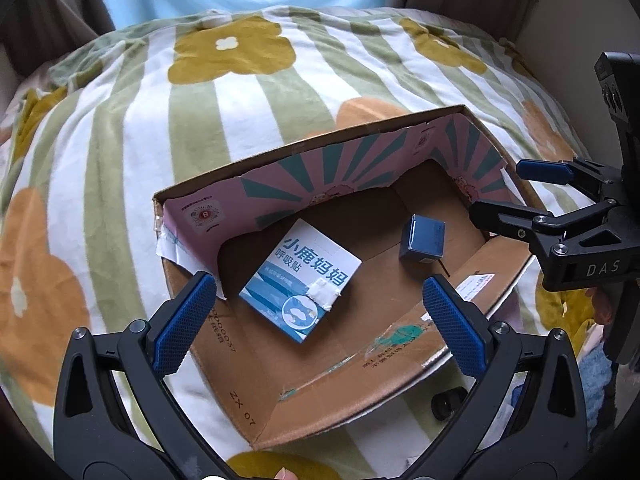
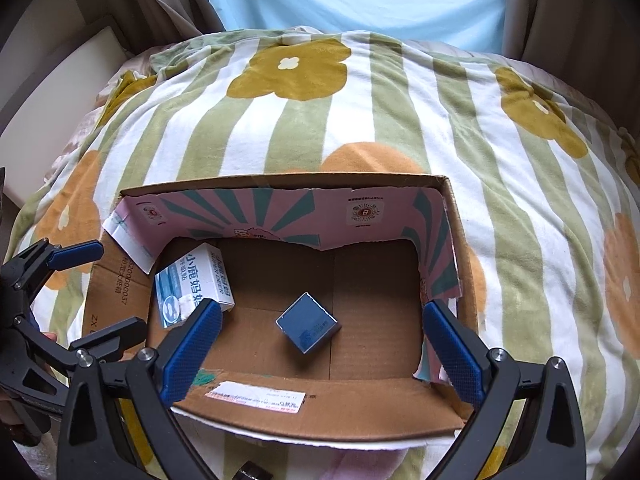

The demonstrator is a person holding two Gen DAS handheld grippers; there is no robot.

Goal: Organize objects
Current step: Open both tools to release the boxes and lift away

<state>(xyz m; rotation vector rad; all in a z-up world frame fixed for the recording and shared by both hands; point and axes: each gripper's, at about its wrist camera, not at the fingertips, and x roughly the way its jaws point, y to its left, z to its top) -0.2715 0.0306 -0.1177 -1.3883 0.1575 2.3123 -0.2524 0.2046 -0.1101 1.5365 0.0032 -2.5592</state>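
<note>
An open cardboard box (image 1: pixel 340 364) (image 2: pixel 320 404) with pink and teal inner flaps lies on a striped floral blanket. Inside it lie a white and blue carton with Chinese print (image 1: pixel 302 278) (image 2: pixel 192 280) and a small dark blue cube box (image 1: pixel 423 239) (image 2: pixel 309 323). My left gripper (image 1: pixel 320 324) is open and empty above the box's near left side, over the carton. My right gripper (image 2: pixel 322 352) is open and empty above the box's near edge, over the cube. Each gripper shows in the other's view, the right one (image 1: pixel 520 192) and the left one (image 2: pixel 92 292), both open.
The green and white striped blanket (image 1: pixel 200 120) (image 2: pixel 360 120) with yellow and orange flowers covers the surface. A small black round object (image 1: pixel 448 402) (image 2: pixel 250 472) lies on the blanket beside the box. Beige curtains and a light blue panel stand behind.
</note>
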